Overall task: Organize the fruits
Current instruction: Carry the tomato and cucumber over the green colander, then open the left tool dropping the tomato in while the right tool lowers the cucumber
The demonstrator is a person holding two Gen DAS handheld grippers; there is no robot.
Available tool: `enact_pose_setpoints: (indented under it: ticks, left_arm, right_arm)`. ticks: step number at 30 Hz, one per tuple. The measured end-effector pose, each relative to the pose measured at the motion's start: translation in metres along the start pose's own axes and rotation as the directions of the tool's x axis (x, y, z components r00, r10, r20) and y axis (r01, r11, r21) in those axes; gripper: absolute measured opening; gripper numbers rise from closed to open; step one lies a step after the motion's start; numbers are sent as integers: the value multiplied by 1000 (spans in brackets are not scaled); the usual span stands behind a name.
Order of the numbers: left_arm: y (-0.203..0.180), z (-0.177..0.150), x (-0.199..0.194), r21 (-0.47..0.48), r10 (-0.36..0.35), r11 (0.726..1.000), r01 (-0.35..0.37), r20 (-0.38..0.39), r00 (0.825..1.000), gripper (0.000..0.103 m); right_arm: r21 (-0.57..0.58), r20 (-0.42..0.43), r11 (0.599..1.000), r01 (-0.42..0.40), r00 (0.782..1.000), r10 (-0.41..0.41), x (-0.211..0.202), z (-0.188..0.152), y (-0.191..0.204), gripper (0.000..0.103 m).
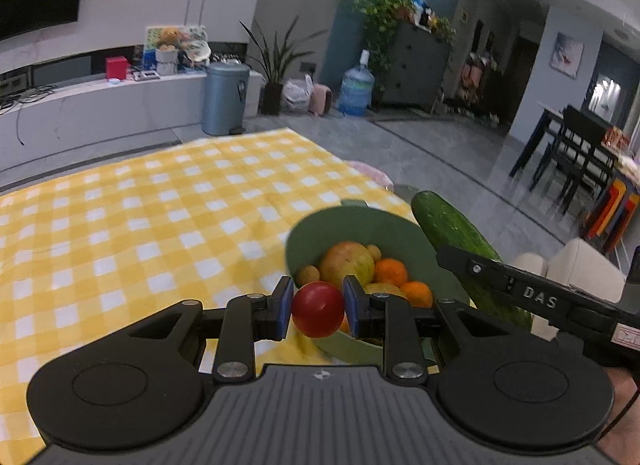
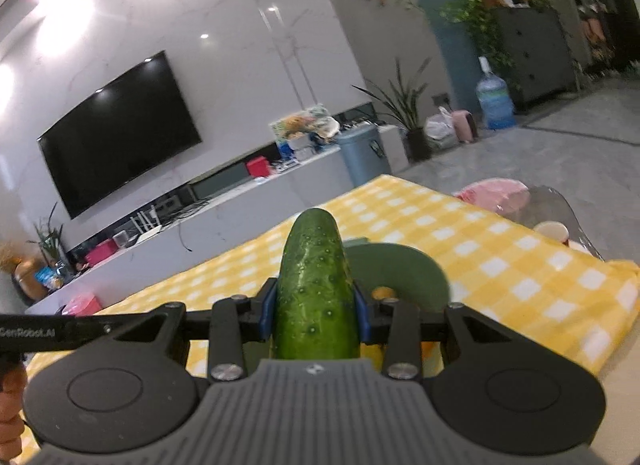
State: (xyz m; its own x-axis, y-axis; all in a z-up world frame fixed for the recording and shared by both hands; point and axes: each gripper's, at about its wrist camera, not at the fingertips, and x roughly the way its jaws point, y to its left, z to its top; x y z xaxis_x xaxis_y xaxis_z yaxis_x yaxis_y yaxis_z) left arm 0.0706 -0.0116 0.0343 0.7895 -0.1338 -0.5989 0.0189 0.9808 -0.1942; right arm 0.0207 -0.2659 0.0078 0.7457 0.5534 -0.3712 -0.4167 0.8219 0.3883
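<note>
in the left wrist view, the left claw [image 1: 317, 307] pinches a red tomato [image 1: 318, 309] at lower centre; the green bowl [image 1: 360, 225] of fruit sits just beyond it and slightly right, on the yellow checked tabletop [image 1: 140, 225]. further right, the cucumber [image 1: 452, 233] runs diagonally from upper left to lower right, past the bowl's right rim. in the right wrist view, the right claw [image 2: 316, 311] clamps that cucumber, its long axis pointing straight ahead, with the bowl just behind and right. both loads look equally near the bowl.
</note>
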Motion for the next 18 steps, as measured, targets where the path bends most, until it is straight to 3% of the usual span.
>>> enact_pose_setpoints:
  ticks: [10,15,18]
  left_arm:
    - [-10,-6,37,-1,-15,1000,15,-77,997,30]
    - [-11,-9,46,-16,-20,1000,18,-94,995,30]
    - [-10,-9,49,-25,-20,1000,17,-101,995,30]
  right_arm:
    - [20,-50,1000,8,999,-7,30,1,-19,35]
    - [-51,-113,997,58,992,-63,53,3,-14,36]
    - [-23,-129,997,73,989,-76,62,2,-16,36]
